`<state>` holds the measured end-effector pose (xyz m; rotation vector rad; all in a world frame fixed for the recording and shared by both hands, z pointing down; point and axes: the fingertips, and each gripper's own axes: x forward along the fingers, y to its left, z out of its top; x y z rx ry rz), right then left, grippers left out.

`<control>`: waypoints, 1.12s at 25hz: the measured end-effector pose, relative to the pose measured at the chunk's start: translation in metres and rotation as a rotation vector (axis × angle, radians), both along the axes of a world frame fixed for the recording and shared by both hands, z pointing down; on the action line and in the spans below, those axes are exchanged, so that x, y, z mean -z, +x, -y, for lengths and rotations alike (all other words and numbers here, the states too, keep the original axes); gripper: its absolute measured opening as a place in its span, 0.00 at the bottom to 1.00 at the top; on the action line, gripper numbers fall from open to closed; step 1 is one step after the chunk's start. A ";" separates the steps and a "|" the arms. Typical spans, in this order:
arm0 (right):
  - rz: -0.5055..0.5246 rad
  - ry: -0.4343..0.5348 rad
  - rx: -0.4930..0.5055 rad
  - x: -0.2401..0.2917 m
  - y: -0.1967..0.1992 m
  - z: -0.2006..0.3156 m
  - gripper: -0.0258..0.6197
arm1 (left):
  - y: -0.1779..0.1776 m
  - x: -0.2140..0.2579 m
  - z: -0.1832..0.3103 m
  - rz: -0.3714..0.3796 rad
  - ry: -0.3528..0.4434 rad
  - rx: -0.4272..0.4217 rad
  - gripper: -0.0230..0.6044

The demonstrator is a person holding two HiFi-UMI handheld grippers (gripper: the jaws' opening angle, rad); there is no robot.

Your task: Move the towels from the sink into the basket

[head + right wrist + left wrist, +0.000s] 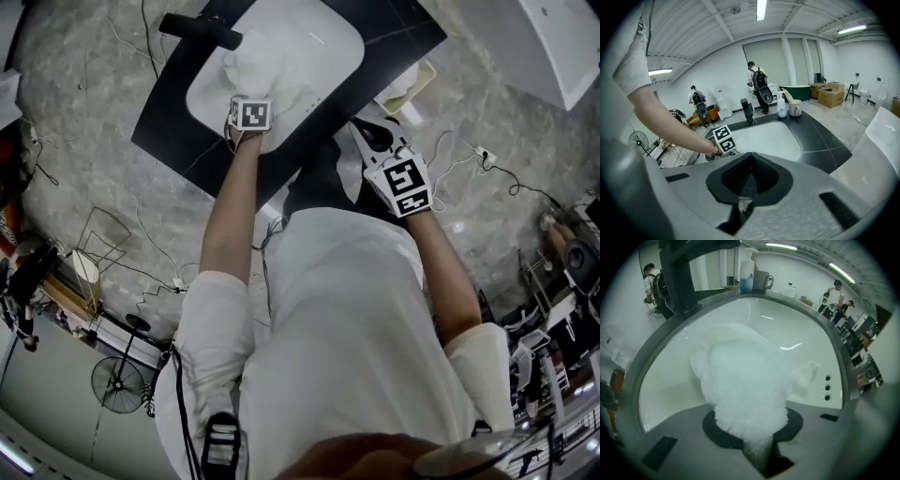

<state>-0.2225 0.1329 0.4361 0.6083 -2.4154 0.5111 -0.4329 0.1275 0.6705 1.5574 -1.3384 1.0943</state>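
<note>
Over the glossy white, rounded sink (797,333), the left gripper (758,448) gripped a fluffy white towel (740,385). Its jaws were nearly together on the bunched end, and the rest lay in the basin. The right gripper (743,197) was closed and empty. Carrying the towel to the basket remained.

Dark tabletop (169,117) and the room's clutter
A black faucet (200,31) stands at its far edge, with a soap bottle (746,273) and mug (762,281) side by side. A floor fan (120,384) stands on the stone floor (75,112), and cardboard boxes (829,97) beyond.
</note>
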 end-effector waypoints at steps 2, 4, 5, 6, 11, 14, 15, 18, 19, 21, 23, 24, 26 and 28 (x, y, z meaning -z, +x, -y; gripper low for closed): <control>0.003 0.020 -0.009 0.014 0.011 -0.002 0.04 | 0.005 0.017 -0.011 -0.004 0.023 0.021 0.20; 0.009 0.040 -0.019 0.027 0.022 -0.002 0.04 | 0.010 0.039 -0.019 -0.011 0.056 0.036 0.20; 0.013 0.050 -0.023 0.034 0.027 -0.002 0.04 | 0.013 0.053 -0.021 -0.015 0.074 0.042 0.20; 0.017 0.061 -0.025 0.041 0.032 -0.002 0.04 | 0.017 0.067 -0.023 -0.020 0.088 0.048 0.20; 0.030 0.110 -0.020 0.068 0.056 -0.005 0.04 | 0.043 0.131 -0.034 -0.038 0.183 0.044 0.20; 0.040 0.137 -0.022 0.083 0.069 -0.006 0.04 | 0.062 0.177 -0.033 -0.037 0.276 0.021 0.20; 0.043 0.146 -0.021 0.088 0.073 -0.007 0.04 | 0.070 0.190 -0.033 -0.040 0.307 0.012 0.20; 0.047 0.173 -0.015 0.100 0.086 -0.007 0.04 | 0.094 0.230 -0.032 -0.050 0.387 -0.026 0.20; 0.046 0.185 -0.010 0.103 0.091 -0.004 0.04 | 0.103 0.243 -0.028 -0.053 0.417 -0.042 0.20; 0.044 0.209 -0.003 0.111 0.102 0.001 0.04 | 0.122 0.270 -0.021 -0.061 0.476 -0.070 0.20; 0.046 0.219 -0.004 0.121 0.114 0.000 0.04 | 0.140 0.299 -0.023 -0.071 0.522 -0.092 0.20; 0.048 0.221 -0.009 0.126 0.121 -0.001 0.04 | 0.148 0.314 -0.025 -0.073 0.543 -0.103 0.20; 0.053 0.230 -0.029 0.137 0.134 0.002 0.04 | 0.164 0.341 -0.023 -0.079 0.591 -0.130 0.20; 0.062 0.253 -0.056 0.150 0.148 0.010 0.04 | 0.181 0.365 -0.013 -0.090 0.645 -0.165 0.20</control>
